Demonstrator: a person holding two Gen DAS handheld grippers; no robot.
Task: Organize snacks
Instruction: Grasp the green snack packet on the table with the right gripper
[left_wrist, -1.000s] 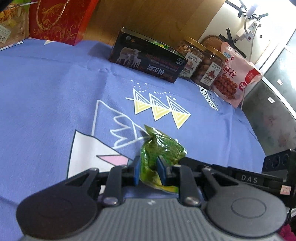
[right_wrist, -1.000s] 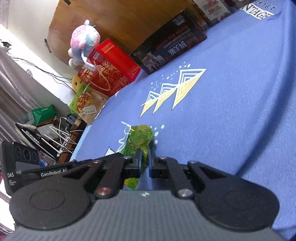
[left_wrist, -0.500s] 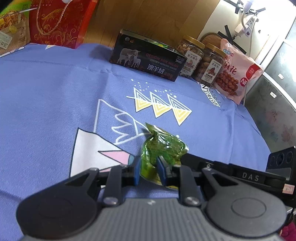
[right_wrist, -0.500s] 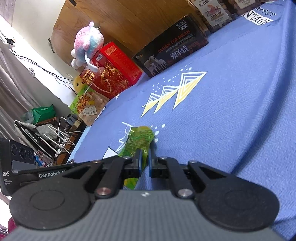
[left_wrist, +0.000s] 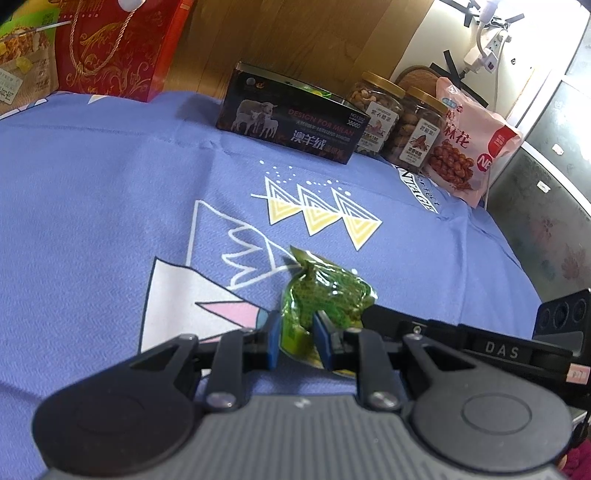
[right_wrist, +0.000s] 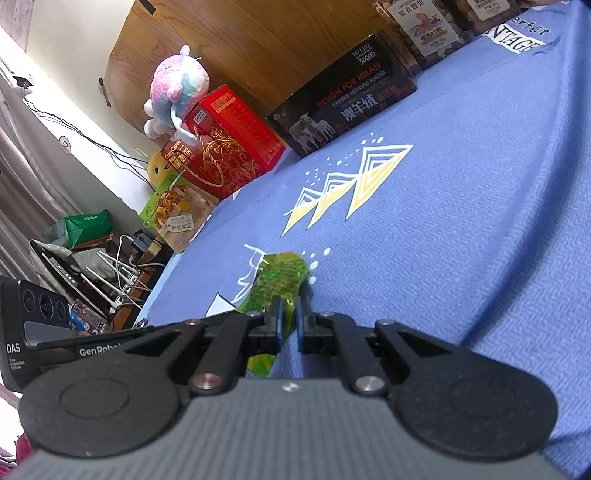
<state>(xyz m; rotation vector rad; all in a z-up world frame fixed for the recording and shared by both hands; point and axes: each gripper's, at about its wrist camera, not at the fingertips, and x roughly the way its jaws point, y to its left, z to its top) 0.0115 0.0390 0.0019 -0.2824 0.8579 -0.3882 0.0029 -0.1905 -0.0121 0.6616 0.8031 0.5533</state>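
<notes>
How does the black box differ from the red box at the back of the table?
The black box is low and long and shows sheep; the red box stands taller, with gold ornament and a cord handle. A plush toy sits on the red box; nothing sits on the black. Both stand on the blue cloth.

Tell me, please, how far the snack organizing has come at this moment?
Done: two nut jars and a pink snack bag stand together at the far edge of the blue cloth, beside a black box. In hand: the left gripper and right gripper are both shut on the green snack packet in mid-cloth. Left: placing that packet, probably with the others.
</notes>
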